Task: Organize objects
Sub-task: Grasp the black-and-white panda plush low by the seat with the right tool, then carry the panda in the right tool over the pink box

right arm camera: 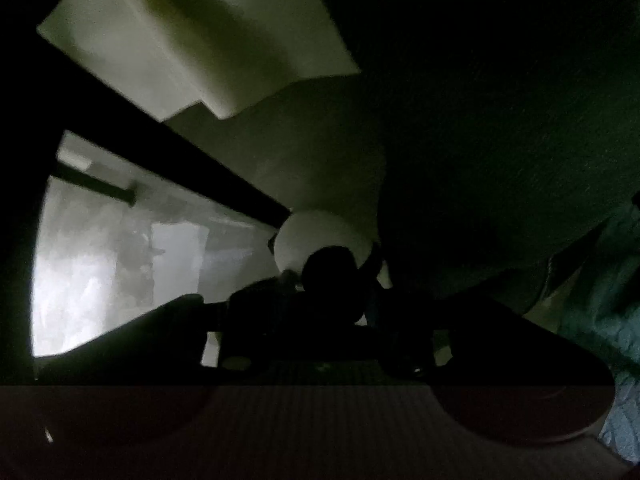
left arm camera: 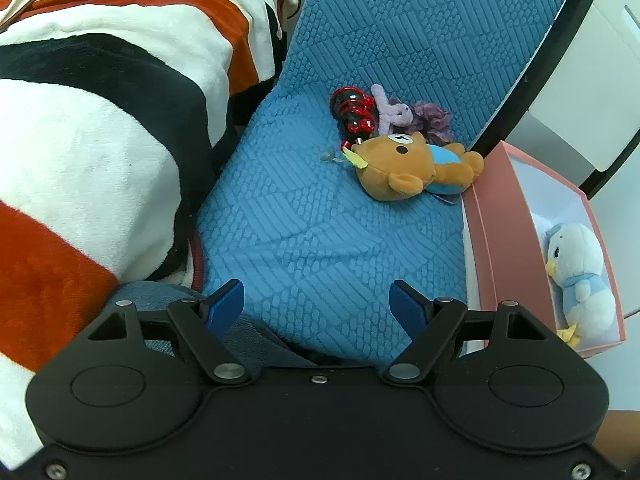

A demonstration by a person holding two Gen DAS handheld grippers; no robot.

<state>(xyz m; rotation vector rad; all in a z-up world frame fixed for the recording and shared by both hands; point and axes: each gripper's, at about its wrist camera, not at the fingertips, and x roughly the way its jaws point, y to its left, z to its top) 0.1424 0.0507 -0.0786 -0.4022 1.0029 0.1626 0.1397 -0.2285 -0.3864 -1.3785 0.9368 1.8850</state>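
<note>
Blue fingers (left arm camera: 224, 304) of the left gripper (left arm camera: 318, 304) stood spread wide and empty over the near part of the blue mat (left arm camera: 320, 240); nothing lay between them. Ahead and a little to the right, well apart from the tips, the bear (left arm camera: 404, 168) lay on its side on the mat, head toward the gripper and feet away to the right, so its long axis ran across the line of the fingers, slanting up to the right; behind it, touching or nearly so, sat a red-and-black toy (left arm camera: 352, 114) and a purple toy (left arm camera: 400, 114), bunched together. To the left a striped blanket (left arm camera: 100, 140) rose in a heap beside the mat.

At the right edge a pink box (left arm camera: 484, 216) stood open, its near wall close to the bear's feet; inside it lay a penguin (left arm camera: 580, 276), and no more of its contents could be made out.

The right wrist view was very dark; the right gripper (right arm camera: 332, 280) showed only as a silhouette with a pale round shape (right arm camera: 316, 240) just past it, and whether its fingers were open, closed or holding something could not be told.

Judging by this, the left gripper was the nearer to the bear, and the likely move was a reach forward and right, with the wrist turned to close across the bear's body, then a short carry right into the box.
</note>
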